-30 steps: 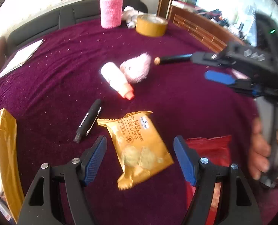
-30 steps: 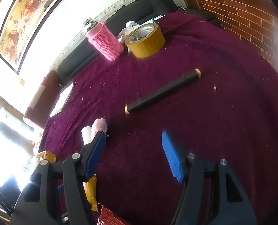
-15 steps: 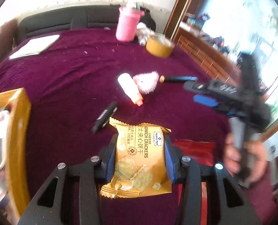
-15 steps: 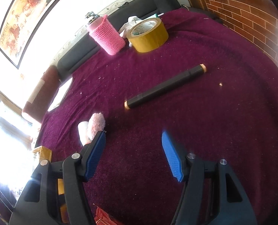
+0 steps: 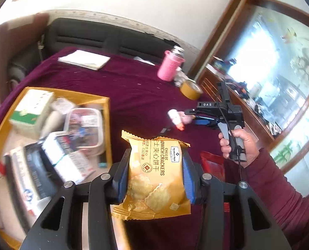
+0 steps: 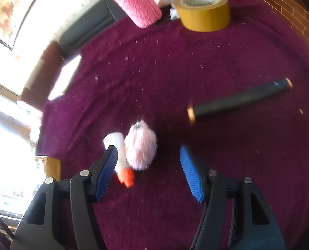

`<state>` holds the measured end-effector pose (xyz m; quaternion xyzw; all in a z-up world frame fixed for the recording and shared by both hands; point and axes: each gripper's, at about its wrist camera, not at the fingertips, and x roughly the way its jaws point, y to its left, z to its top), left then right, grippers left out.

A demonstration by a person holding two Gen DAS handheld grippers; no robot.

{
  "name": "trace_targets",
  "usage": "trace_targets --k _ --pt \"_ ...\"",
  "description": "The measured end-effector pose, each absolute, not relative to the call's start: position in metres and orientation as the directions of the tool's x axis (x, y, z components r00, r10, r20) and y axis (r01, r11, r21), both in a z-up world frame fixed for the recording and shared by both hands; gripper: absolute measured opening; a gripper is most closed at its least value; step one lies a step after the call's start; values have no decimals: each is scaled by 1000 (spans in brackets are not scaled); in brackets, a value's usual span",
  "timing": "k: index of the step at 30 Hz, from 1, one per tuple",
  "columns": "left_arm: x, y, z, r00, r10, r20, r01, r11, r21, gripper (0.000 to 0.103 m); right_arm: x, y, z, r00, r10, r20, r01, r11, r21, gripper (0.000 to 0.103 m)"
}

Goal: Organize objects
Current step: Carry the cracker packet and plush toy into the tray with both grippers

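My left gripper (image 5: 154, 173) is shut on a yellow cheese cracker packet (image 5: 154, 179) and holds it lifted above the purple table, beside a yellow box (image 5: 107, 112) full of packets. My right gripper (image 6: 150, 166) is open, low over the table, with a pink fluffy toy (image 6: 141, 145) and a white bottle with an orange cap (image 6: 121, 160) between its fingers. The right gripper also shows in the left wrist view (image 5: 200, 116), next to the same toy (image 5: 185, 117).
A black tube (image 6: 238, 102) lies right of the toy. A tape roll (image 6: 204, 10) and a pink-sleeved flask (image 6: 137, 2) stand at the far edge. A red packet (image 5: 212, 164) and a black pen (image 5: 165, 130) lie on the cloth. White paper (image 5: 85, 59) lies far left.
My left gripper closed on the cracker packet, lifted it and swung left toward the yellow box. My right gripper moved left and down, from the black tube to over the toy and bottle.
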<state>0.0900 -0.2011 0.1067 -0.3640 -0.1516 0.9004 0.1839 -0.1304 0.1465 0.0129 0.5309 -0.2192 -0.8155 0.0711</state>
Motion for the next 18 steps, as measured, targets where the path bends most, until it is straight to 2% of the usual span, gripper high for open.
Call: trace_targets --k 3,4,10,14,18 --pt "98 -231 105 -692 405 -598 -163 -894 -417 39 -139 137 5 -427 -301 -853 -146 -908 393 27" --pt "101 -241 104 -700 392 -596 -145 -896 -419 39 -138 135 8 -445 -299 -844 -145 -906 397 22" --pt "108 -285 90 -731 326 -599 -54 -903 -426 39 -105 132 43 -529 -259 -808 -116 -921 371 19" --pt "117 -304 76 -734 290 -614 6 -902 -433 39 -65 111 80 -559 -355 -749 -3 -902 431 19" --pt "128 -321 63 -724 265 -637 56 -898 -436 39 -24 53 100 -507 -480 -716 170 -870 463 20"
